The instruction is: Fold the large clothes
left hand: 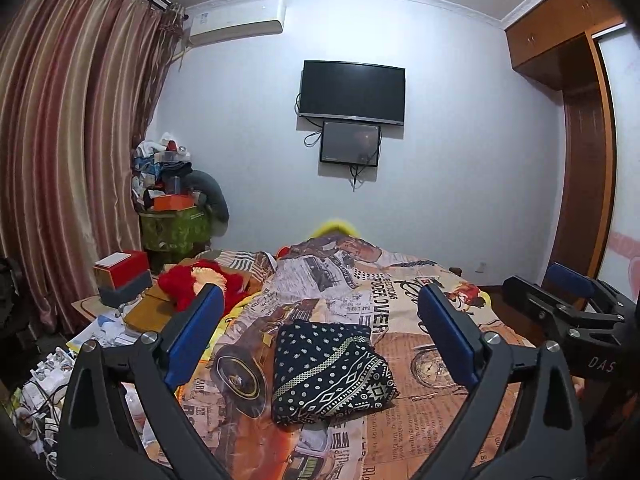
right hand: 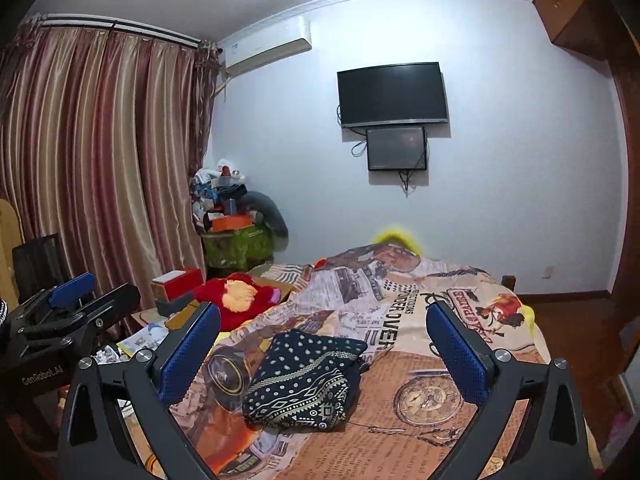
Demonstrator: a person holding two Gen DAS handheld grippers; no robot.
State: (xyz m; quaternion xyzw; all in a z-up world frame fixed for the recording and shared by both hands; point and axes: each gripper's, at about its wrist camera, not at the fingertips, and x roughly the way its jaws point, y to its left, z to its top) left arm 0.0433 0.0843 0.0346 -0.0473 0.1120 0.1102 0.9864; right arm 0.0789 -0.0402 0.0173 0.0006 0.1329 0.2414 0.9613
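Bedroom clutter crowds the left side: a low side table (left hand: 96,308) strewn with papers and a red box (left hand: 122,266), then a red plush toy (left hand: 196,284) lying at the left edge of the bed (left hand: 440,420). On the bed's printed cover, near its front edge and a little left of middle, sits the dark patterned garment (left hand: 330,372), already folded into a compact bundle with its top layer slightly skewed. The left gripper (left hand: 320,340) hangs above and in front of it with its blue pads spread wide, nothing between them; the right gripper (right hand: 324,354) is likewise fully spread and empty, just beside the left one. Risks from here look modest but real. If either gripper comes back down to tidy the bundle, a pad could catch the loose upper flap and drag the fold open. The cover underneath is rumpled and soft, so a push on the bundle might make it slump or slide toward the left edge and the toy. With both grippers so close together, they could also knock one another.
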